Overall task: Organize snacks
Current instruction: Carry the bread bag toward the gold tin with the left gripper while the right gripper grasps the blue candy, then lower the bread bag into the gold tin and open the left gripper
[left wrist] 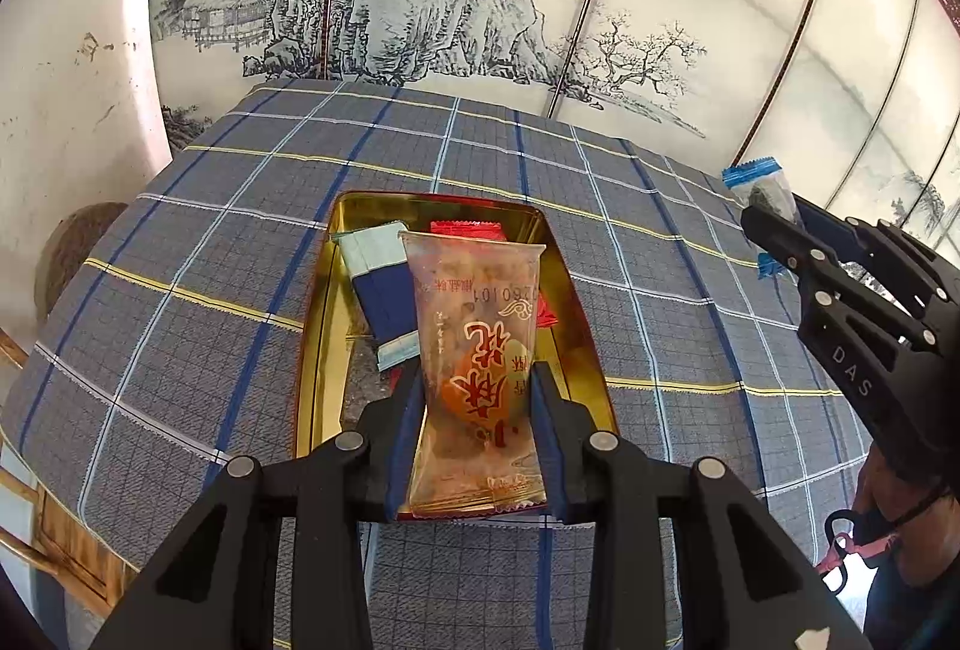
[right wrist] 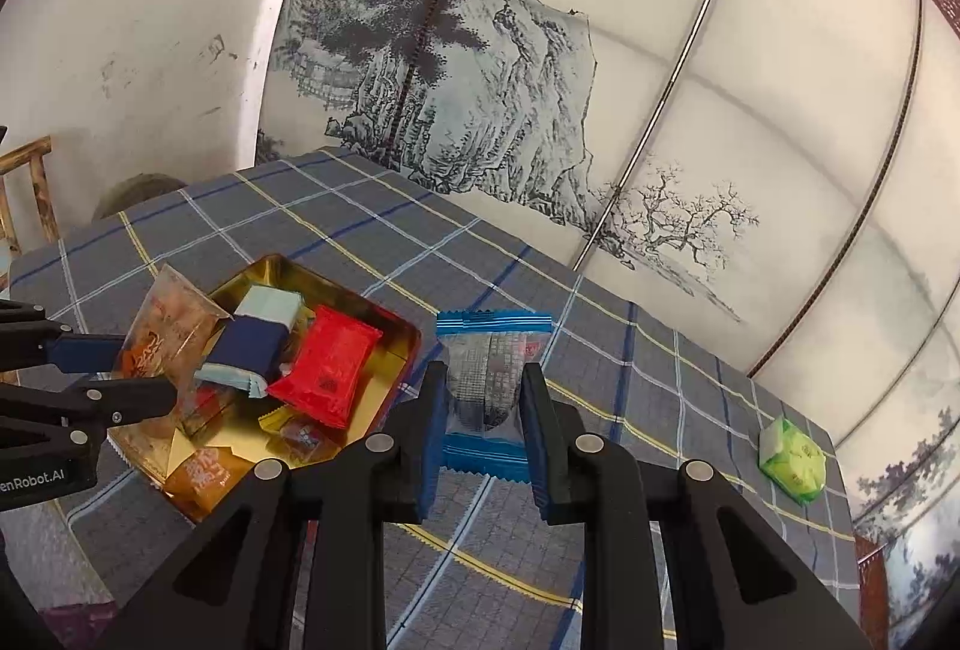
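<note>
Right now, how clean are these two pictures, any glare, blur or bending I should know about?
Left wrist view: sharp, strong fisheye bending of the plaid tablecloth, and bright reflections on the gold tray walls under the clear snack packet. Right wrist view: also sharp, wall panels bowed, dark corners, soft even light, the blue-edged packet crisp.

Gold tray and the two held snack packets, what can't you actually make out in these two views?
- Gold tray: in the left wrist view, the clear packet in the left gripper hides its middle and near floor.
- Blue-edged packet: contents unreadable in the right wrist view; the right gripper covers its sides.
- Green packet: print too small to read, absent from the left wrist view.
- Tray's near-left corner: the left gripper blocks it in the right wrist view.
</note>
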Demonstrator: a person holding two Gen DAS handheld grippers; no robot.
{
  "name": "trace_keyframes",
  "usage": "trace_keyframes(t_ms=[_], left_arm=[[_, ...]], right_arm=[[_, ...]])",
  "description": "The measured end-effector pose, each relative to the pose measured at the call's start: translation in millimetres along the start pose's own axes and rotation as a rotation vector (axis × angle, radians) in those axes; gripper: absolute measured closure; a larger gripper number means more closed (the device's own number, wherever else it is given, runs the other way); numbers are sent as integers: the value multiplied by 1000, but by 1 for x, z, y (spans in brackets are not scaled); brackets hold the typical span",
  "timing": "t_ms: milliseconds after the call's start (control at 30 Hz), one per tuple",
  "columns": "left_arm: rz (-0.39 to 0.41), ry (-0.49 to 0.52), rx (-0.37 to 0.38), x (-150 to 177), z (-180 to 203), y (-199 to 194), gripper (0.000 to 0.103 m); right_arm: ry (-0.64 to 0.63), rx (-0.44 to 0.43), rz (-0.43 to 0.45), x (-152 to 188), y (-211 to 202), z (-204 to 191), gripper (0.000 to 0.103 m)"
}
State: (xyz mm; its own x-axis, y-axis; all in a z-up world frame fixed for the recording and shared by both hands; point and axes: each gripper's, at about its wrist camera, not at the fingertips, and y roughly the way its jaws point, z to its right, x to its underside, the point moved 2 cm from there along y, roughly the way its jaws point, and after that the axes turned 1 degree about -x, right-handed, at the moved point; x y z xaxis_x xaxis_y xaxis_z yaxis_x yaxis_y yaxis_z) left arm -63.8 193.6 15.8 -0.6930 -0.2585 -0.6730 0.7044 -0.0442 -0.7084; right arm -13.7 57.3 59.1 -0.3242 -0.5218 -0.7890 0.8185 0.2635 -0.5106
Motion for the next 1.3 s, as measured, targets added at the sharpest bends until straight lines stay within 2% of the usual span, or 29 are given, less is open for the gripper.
trace_keyframes(t_ms=[633,733,1300], left_arm=[[-5,2,-14,1,-15,11,72],[1,15,-19,2,-15,13,77],[21,11,-42,1,-29,16,77]], right_arm=[[-18,-46,-34,-4,22,-24,78],[-22,-48,-39,-5,25,-26,78],[-38,-62,-55,-6,38,-38,78]])
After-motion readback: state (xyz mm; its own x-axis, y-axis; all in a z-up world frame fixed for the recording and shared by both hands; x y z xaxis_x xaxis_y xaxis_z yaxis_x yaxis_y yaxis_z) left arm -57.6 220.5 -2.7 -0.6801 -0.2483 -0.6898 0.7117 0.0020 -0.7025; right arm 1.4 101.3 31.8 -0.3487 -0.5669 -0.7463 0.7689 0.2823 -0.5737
